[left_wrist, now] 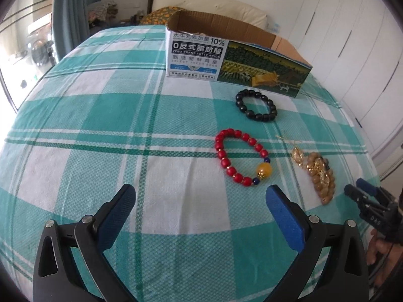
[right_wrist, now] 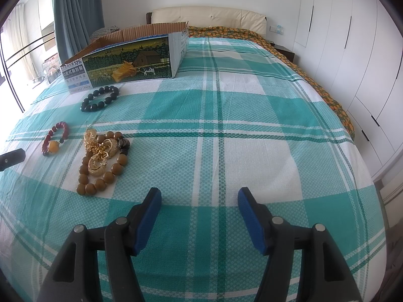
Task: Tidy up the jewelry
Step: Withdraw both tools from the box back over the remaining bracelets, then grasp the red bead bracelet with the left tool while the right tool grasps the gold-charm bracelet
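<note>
I see bed (right_wrist: 252, 125), green plaid sheet. Open cardboard box (right_wrist: 131, 58) at far left. My left tool (left_wrist: 201, 201), right tool (right_wrist: 199, 198) both spread, empty. Black bracelet (left_wrist: 255, 108) near box; red bracelet (left_wrist: 239, 158), tan beads with gold pieces (right_wrist: 100, 156) nearer me.

Three bead bracelets: black (left_wrist: 256, 105), red (left_wrist: 241, 160), tan (right_wrist: 100, 166). One open cardboard box (left_wrist: 226, 58). Gold jewellery pile (right_wrist: 99, 151), count unclear.

"ZERO TRANS FATTY ACIDS", "10%" on carton (left_wrist: 194, 55)
</note>
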Demonstrator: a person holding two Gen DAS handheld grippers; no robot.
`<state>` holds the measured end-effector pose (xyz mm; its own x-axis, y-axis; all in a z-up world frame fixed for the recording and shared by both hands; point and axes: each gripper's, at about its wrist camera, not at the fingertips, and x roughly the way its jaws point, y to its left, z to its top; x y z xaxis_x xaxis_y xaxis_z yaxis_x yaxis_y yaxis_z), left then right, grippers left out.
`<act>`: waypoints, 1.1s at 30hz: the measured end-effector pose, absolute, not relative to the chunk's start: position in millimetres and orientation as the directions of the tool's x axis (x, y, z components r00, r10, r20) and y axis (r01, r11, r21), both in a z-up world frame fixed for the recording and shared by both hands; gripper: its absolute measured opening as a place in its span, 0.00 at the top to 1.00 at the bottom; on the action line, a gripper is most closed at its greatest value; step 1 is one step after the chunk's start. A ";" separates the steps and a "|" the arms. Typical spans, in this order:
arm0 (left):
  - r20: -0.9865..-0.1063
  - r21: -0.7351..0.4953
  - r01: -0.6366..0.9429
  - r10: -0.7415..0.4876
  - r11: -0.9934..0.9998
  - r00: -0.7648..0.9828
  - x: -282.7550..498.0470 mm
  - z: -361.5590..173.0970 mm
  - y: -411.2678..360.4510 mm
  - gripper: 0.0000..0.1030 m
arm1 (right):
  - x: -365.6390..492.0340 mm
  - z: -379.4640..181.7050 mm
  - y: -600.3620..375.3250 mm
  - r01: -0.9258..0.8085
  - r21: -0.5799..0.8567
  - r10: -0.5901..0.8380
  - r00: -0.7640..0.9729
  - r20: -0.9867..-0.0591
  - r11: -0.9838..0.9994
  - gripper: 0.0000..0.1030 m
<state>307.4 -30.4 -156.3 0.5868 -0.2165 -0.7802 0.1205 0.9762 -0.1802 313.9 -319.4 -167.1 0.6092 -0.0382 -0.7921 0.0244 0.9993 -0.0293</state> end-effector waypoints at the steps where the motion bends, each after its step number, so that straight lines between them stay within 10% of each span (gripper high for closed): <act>1: -0.775 -0.163 0.130 -0.208 0.978 0.596 309.4 -153.7 -38.4 0.01 | 313.9 -167.1 -319.3 0.024 -0.030 -0.038 0.609 -0.792 0.999 0.37; 19: -0.793 -0.005 0.446 -0.275 0.895 0.543 323.2 -171.2 -106.1 0.62 | 314.0 -166.8 -319.0 0.024 -0.029 -0.038 0.609 -0.793 0.999 0.37; 21: -0.794 -0.007 0.446 -0.276 0.895 0.541 321.6 -169.4 -105.7 0.85 | 313.8 -166.6 -319.0 0.024 -0.025 -0.035 0.609 -0.792 0.999 0.37; 33: -0.780 -0.085 0.392 -0.306 0.916 0.546 314.6 -169.4 -95.1 0.85 | 341.6 -157.8 -249.1 -0.269 0.229 0.343 0.537 -0.771 0.936 0.60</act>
<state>314.6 -95.1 -169.4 0.5458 -0.3058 -0.7801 0.3920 0.9161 -0.0848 341.6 -249.1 -157.8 0.5370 0.3431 -0.7706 -0.2686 0.9355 0.2293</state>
